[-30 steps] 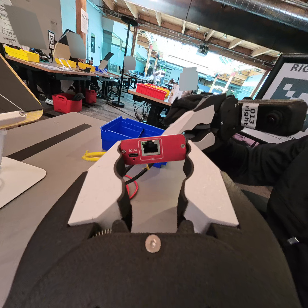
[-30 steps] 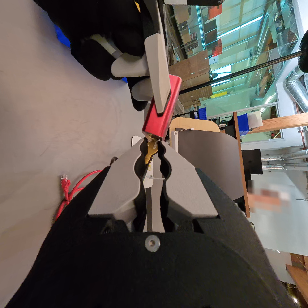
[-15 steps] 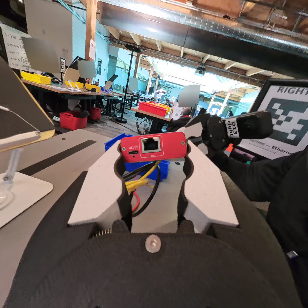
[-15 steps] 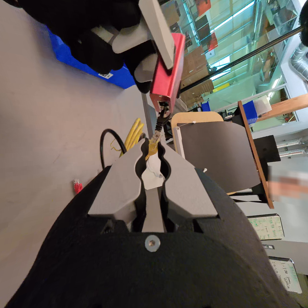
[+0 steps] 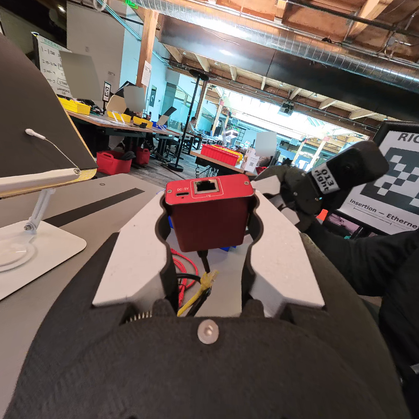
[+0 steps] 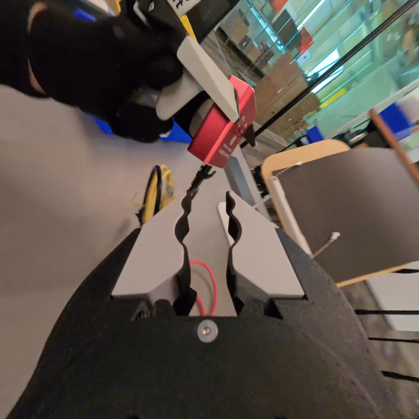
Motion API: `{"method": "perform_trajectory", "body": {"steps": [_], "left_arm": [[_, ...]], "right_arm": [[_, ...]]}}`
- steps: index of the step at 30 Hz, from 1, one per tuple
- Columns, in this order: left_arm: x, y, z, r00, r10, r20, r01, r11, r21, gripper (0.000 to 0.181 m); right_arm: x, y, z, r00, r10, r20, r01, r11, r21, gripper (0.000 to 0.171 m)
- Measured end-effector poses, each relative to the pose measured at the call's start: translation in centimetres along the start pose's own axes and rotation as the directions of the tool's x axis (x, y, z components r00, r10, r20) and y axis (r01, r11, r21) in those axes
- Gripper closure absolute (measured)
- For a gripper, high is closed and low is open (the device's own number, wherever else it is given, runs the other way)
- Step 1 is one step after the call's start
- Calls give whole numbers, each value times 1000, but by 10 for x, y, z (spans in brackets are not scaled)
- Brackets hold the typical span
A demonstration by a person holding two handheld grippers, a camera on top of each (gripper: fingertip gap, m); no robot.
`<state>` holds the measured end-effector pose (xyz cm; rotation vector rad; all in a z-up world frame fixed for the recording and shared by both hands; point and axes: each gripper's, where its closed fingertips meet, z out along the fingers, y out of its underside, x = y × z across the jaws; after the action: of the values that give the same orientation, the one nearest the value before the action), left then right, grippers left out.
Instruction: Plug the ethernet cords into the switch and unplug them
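My left gripper is shut on the red switch and holds it tilted above the grey table; the switch also shows in the right wrist view. A black cord is plugged into its lower end, as the right wrist view shows too. The yellow cord's plug is loose below the switch, and its coil lies on the table. A red cord lies beside it. My right gripper is open and empty, just short of the switch's lower end, and it shows at the right of the left wrist view.
A blue bin sits behind the switch. A white stand carries a dark board on the table's left. A sign with a checkered marker stands to the right. The grey table carries a black stripe. There is about 6 cm between the tips of the two grippers.
My right gripper pulled the yellow plug out of the switch, then opened and let it go. My left gripper tipped the switch's ported end upward.
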<state>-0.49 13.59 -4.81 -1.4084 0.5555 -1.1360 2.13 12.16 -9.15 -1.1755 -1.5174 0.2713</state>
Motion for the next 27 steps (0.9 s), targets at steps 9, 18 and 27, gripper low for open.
{"method": "perform_trajectory", "body": {"steps": [9,18,27], "left_arm": [[7,-1,5,999,-33,-19,33,999,17,114],[2,15,9,996,76,39,-71,991,-109,104],[-7,36,11,909,402,110,-332,857,-394,75]], "right_arm": [[-6,-6,36,987,138,-78,-132,988,82,149],[16,7,23,962,-195,-191,169,975,-144,157],[20,14,10,839,-539,-74,489,807,-331,157]]}}
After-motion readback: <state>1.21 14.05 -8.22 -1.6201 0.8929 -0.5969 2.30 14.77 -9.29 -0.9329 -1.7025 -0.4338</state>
